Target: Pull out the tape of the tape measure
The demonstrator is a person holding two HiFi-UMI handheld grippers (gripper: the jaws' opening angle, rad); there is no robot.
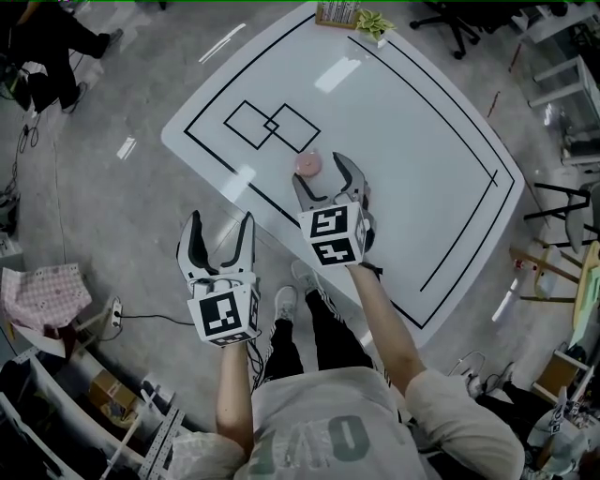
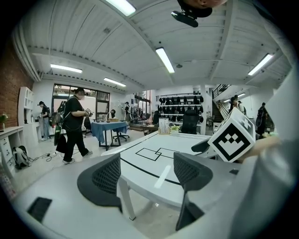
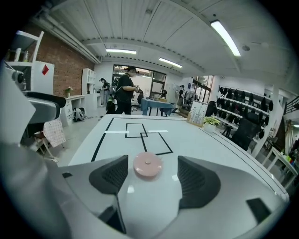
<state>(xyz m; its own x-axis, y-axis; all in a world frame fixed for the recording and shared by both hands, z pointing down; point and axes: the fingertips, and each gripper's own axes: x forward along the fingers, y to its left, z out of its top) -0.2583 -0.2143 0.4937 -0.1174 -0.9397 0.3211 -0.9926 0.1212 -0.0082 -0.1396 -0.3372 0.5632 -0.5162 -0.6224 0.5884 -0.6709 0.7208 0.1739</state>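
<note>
Head view: pink tape measure lay untouched

The tape measure sat near the worktop's near edge, just ahead of the right gripper's spread, empty jaws. The left gripper hung off that edge, jaws apart, holding nothing. A holder at the far edge was cropped, its contents unreadable.

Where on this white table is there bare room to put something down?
Most of the table is bare: the wide stretch to the right of the pink tape measure and the right tool. The two taped squares are empty too. It is crowded only at the far edge, by the box and potted plant.
</note>
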